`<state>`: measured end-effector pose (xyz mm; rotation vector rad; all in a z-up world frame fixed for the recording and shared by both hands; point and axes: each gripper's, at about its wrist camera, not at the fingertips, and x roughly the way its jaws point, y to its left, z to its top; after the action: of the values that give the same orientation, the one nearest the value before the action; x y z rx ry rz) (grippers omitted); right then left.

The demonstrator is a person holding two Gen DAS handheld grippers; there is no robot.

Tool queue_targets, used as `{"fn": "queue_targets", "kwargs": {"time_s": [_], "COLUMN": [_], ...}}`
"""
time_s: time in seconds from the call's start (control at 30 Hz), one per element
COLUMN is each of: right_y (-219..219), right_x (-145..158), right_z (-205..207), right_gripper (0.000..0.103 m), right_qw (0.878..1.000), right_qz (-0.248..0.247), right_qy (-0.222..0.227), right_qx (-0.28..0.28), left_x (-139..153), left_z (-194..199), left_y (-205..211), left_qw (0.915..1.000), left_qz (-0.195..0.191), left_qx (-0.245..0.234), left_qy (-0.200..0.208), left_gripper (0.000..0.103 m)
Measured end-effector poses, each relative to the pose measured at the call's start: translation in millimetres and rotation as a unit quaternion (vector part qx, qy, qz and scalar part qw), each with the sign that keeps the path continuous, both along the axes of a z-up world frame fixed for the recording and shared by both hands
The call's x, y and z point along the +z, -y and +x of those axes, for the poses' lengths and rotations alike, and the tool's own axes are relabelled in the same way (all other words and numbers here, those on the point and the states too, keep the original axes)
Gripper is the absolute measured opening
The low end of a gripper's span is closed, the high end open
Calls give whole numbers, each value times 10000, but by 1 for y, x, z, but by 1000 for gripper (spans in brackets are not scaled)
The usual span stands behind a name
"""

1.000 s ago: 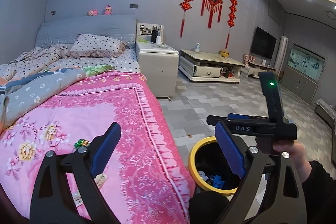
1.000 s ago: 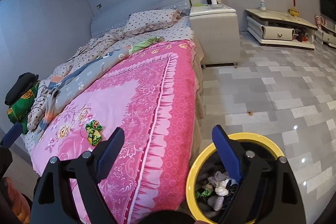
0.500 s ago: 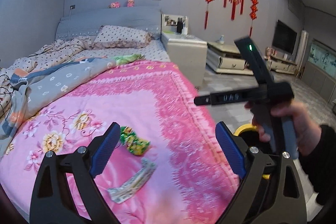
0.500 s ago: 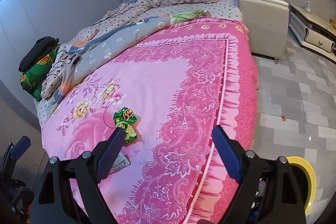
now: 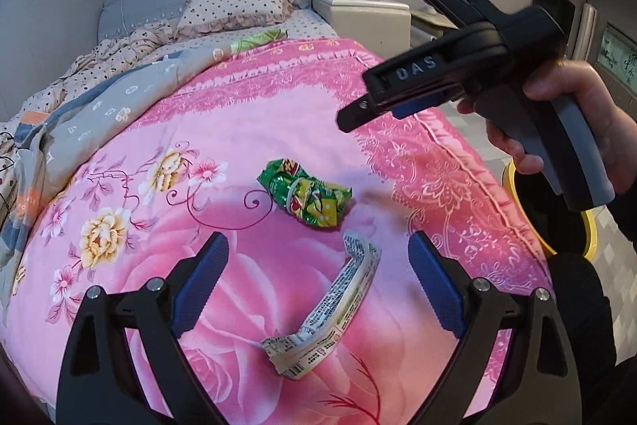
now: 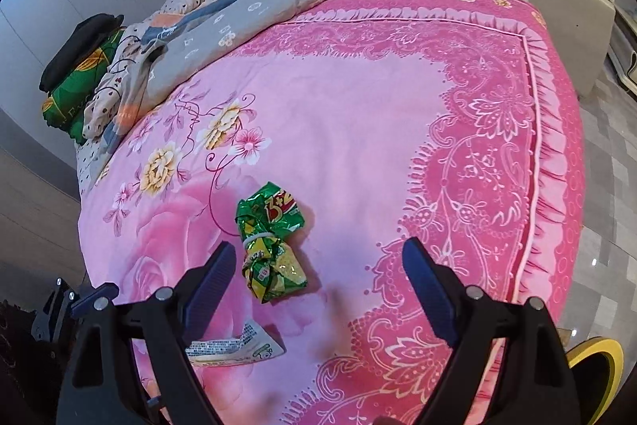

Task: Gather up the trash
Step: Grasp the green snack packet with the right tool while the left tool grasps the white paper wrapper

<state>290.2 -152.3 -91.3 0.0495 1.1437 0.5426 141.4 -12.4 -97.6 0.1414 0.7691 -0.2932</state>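
Green wrapper (image 6: 270,241) reads "3+2"; right gripper (image 5: 414,82) reads "DAS".

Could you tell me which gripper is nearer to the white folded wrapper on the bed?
Left. The left gripper hangs open right over the white folded wrapper; the right gripper is open beyond it, by the green wrapper.

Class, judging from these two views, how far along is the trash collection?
Done: cannot tell; the yellow bin shows no contents here. In hand: nothing; left gripper and right gripper hang open. Left: green wrapper and white wrapper on the pink blanket.
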Motion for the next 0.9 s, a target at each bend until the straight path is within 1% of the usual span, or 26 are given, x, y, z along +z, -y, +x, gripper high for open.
{"fn": "queue_targets", "kwargs": {"time_s": [0.1, 0.23, 0.47, 0.57, 0.67, 0.7, 0.73, 0.8, 0.87, 0.9], "right_y": [-18, -33, -55, -62, -67, -67, -68, -68, -71, -73], "right_x": [-13, -27, -42, -50, -55, -57, -60, -63, -65, -66], "right_z": [9, 20, 27, 28, 28, 28, 28, 28, 26, 25], "right_gripper": [82, 82, 82, 82, 81, 80, 75, 71, 66, 63], "right_qw": [9995, 9984, 9960, 9953, 9953, 9953, 9952, 9951, 9949, 9947], "right_qz": [-58, -21, 62, -37, -151, -176, -189, -254, -319, -339], "right_qy": [-200, -396, -606, -646, -590, -583, -599, -581, -536, -513], "right_qx": [238, 400, 658, 717, 750, 759, 756, 758, 794, 826], "left_x": [-13, -30, -49, -56, -63, -66, -68, -73, -78, -80], "left_z": [7, 15, 24, 25, 26, 27, 27, 30, 30, 29], "left_y": [2, 2, -1, 2, 5, 7, 9, 13, 18, 20], "left_qw": [9999, 9994, 9989, 9986, 9980, 9977, 9976, 9969, 9961, 9958], "left_qz": [63, 81, 44, 73, 114, 152, 180, 235, 293, 305], "left_qx": [-38, -86, -39, -93, -204, -241, -267, -358, -455, -488], "left_qy": [-153, -319, -472, -525, -594, -607, -614, -662, -702, -711], "left_gripper": [87, 87, 87, 87, 81, 80, 79, 72, 62, 61]}}
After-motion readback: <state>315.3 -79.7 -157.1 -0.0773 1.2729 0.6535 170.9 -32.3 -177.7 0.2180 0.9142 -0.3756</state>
